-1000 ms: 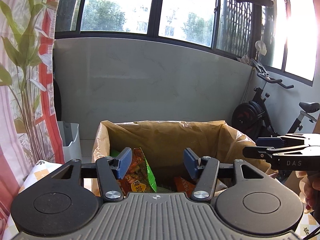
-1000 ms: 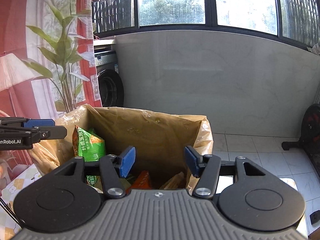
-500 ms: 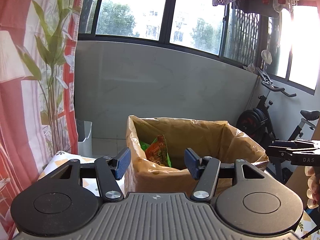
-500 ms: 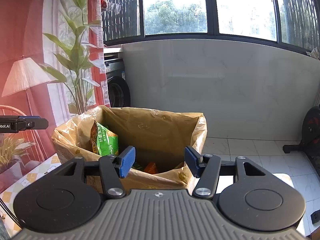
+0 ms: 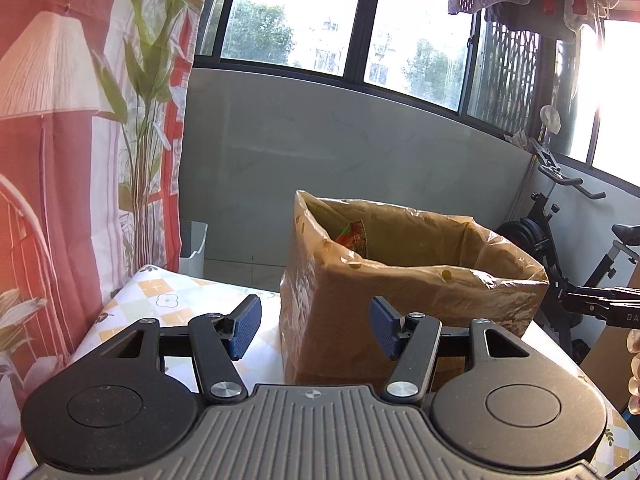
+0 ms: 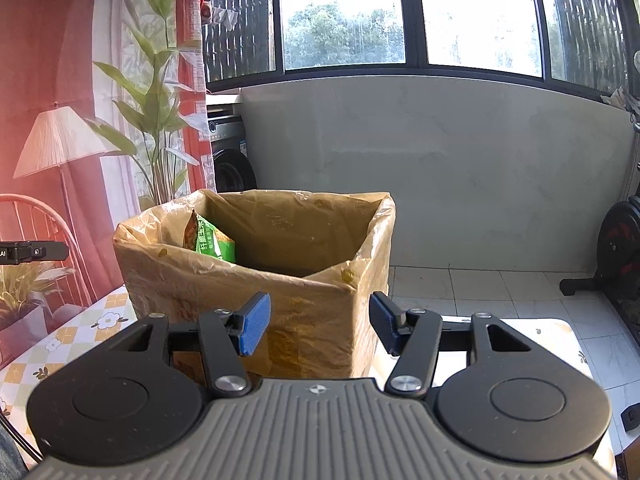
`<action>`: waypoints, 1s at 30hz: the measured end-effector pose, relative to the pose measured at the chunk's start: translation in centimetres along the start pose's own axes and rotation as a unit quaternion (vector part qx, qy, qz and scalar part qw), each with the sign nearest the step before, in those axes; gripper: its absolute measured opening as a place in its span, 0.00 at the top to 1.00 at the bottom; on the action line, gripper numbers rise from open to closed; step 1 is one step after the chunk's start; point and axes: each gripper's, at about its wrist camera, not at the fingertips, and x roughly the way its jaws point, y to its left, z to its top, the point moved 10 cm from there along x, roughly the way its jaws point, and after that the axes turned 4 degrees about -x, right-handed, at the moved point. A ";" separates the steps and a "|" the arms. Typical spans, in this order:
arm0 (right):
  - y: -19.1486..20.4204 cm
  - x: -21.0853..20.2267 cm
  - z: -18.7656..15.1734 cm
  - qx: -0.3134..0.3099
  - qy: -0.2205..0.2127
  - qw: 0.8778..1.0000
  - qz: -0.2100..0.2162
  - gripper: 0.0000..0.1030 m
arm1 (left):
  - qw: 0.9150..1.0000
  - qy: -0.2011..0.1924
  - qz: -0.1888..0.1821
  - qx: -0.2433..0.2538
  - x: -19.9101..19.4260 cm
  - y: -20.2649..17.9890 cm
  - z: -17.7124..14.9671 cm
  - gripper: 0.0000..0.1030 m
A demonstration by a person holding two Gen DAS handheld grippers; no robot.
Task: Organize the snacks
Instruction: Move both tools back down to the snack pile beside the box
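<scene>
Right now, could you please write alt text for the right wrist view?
Open, empty right tongs face a plastic-lined cardboard box on a floral tablecloth. A green snack bag leans inside the box, with a grey wall and windows behind.

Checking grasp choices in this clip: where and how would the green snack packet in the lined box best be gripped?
Grip the green snack packet by its upper edge, coming from above. It stands upright against the left wall of the plastic-lined cardboard box, so only its top shows above the rim; the walls block any sideways approach. Both grippers' jaws are open and empty.
</scene>
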 end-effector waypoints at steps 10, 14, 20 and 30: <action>-1.5 -0.1 -6.1 0.015 0.025 0.999 -0.019 0.43 | 0.999 0.046 -0.001 -0.028 1.0 0.3 -5.9 0.40; -2.7 0.1 -9.4 0.022 0.049 0.998 -0.033 0.43 | 0.998 0.057 0.007 -0.026 1.7 0.8 -7.2 0.40; -4.8 0.7 -14.0 0.029 0.087 0.994 -0.055 0.43 | 0.997 0.076 0.015 -0.032 2.8 1.6 -9.2 0.40; -5.4 6.5 -16.4 -0.043 0.132 0.990 -0.029 0.36 | 0.993 0.104 0.033 -0.042 4.0 3.1 -11.2 0.40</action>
